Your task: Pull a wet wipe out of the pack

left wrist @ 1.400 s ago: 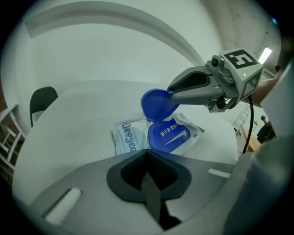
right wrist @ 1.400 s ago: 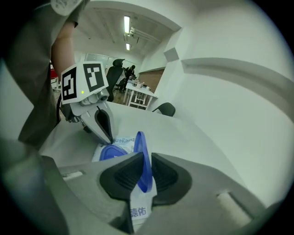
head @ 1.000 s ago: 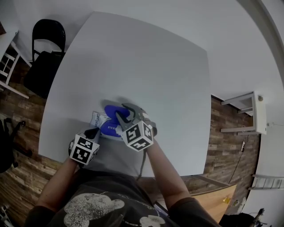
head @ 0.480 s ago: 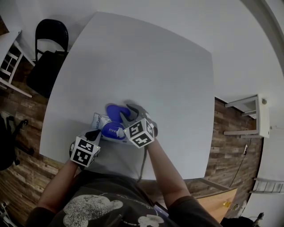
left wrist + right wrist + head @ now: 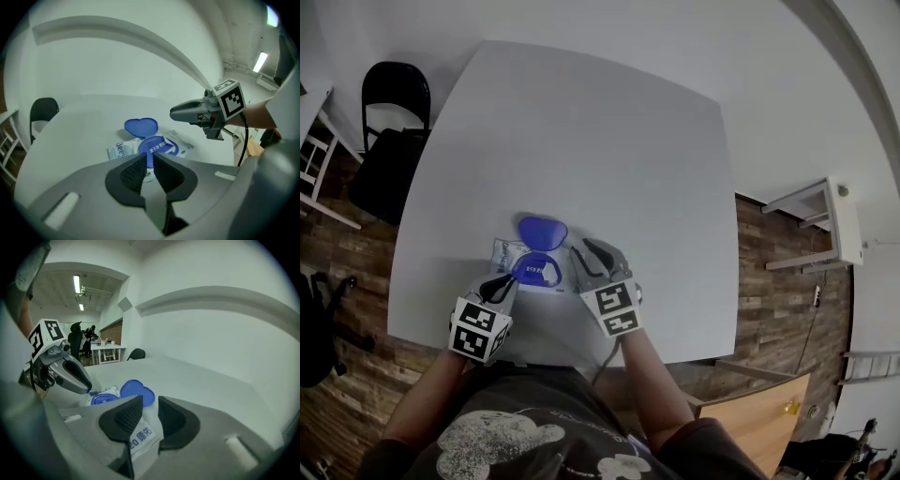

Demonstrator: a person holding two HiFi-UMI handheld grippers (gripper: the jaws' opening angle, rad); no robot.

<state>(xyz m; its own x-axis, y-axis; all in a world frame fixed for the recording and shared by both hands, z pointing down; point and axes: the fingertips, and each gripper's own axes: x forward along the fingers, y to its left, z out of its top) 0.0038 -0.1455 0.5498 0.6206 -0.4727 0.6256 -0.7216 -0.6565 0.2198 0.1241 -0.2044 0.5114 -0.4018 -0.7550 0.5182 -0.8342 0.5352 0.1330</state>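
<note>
White table (image 5: 609, 131) filling most of the head view, wood floor around it, black chair (image 5: 394, 89) off at 10 o'clock. Near the table's 7 o'clock edge: pack (image 5: 508, 253), flat, white printed film with blue lettering, round blue opening (image 5: 536, 270) on top, blue lid (image 5: 542, 230) flipped back toward 12 o'clock. Probably handles as light, soft and crinkly, prone to slide or lift along with a wipe unless pinned. Best anchored by a sealed end, with the wipe pinched thin right at the opening. Too small to tell whether a wipe pokes out. At the pack's 3 o'clock, right gripper (image 5: 150, 404), closing, the printed end of the film between its pads. At the pack's 7 o'clock, left gripper (image 5: 150, 159), barely parted and opening, nothing between, aimed toward the opening.
</note>
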